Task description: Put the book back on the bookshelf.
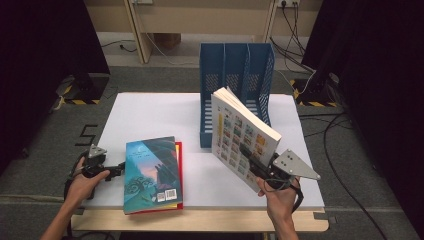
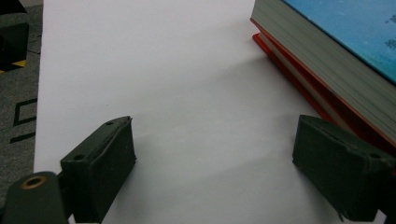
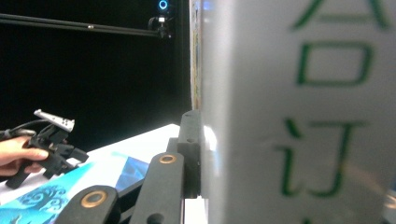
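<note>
Jaws of your right gripper (image 1: 251,161) are clamped on the white paperback with rows of small coloured pictures on its cover (image 1: 240,135), held tilted above the white tabletop (image 1: 150,115), just in front of the blue plastic three-slot file rack (image 1: 235,85). Your left gripper (image 1: 119,169) rests with jaws apart and nothing between them, beside the teal hardcover book (image 1: 150,172) lying on a red book (image 1: 179,175).

Each hand carried a black two-jaw gripper. The left gripper (image 1: 118,169), at eight o'clock in the high view, bore a grey three-cornered plate dotted with screws; the right gripper (image 1: 248,156), at five o'clock, bore a larger one. Black cables looped around both wrists. The jaws were blocky, dark pads (image 2: 100,165) with brass-ringed holes. Forearms were bare.
</note>
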A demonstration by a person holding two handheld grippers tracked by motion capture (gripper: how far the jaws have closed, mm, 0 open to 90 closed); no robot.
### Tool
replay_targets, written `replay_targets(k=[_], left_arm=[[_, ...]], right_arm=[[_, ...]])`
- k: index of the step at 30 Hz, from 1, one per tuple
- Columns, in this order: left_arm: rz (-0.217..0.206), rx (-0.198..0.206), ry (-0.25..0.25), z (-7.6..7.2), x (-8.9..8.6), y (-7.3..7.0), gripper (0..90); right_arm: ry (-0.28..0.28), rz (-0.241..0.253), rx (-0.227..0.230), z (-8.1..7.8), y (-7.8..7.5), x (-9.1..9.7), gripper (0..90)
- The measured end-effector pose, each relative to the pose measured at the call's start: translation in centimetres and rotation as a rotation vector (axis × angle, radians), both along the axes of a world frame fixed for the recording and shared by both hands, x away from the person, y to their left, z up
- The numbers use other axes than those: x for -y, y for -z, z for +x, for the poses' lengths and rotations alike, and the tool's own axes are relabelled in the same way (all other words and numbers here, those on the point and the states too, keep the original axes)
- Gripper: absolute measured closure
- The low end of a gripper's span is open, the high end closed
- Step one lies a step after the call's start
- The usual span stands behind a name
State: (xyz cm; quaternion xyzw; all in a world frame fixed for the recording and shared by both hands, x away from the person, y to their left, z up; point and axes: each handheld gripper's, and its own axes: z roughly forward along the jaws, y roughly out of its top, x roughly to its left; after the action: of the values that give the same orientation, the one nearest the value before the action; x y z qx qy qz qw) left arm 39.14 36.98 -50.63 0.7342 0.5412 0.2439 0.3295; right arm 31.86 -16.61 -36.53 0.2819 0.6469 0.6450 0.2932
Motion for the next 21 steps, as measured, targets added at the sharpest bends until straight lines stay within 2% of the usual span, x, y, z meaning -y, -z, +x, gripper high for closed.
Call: replay_targets(k=[7, 11, 17, 21], left_arm=[[-0.002, -0.001, -0.001, 0.0, 0.0, 0.0, 11.9], [-0.004, 0.0, -0.001, 0.0, 0.0, 0.0, 11.9], [-0.003, -0.001, 0.0, 0.0, 0.0, 0.0, 11.9], [-0.002, -0.001, 0.0, 0.0, 0.0, 0.0, 11.9]], right_arm=[[0.007, 0.002, 0.027, 0.4, -1.9, -0.2, 74.1], [0.009, 0.02, 0.034, 0.9, -2.7, -0.5, 74.1], [0.017, 0.03, 0.044, 2.1, -3.6, -1.0, 74.1], [0.028, 0.041, 0.03, 3.2, -3.9, -1.5, 74.1]])
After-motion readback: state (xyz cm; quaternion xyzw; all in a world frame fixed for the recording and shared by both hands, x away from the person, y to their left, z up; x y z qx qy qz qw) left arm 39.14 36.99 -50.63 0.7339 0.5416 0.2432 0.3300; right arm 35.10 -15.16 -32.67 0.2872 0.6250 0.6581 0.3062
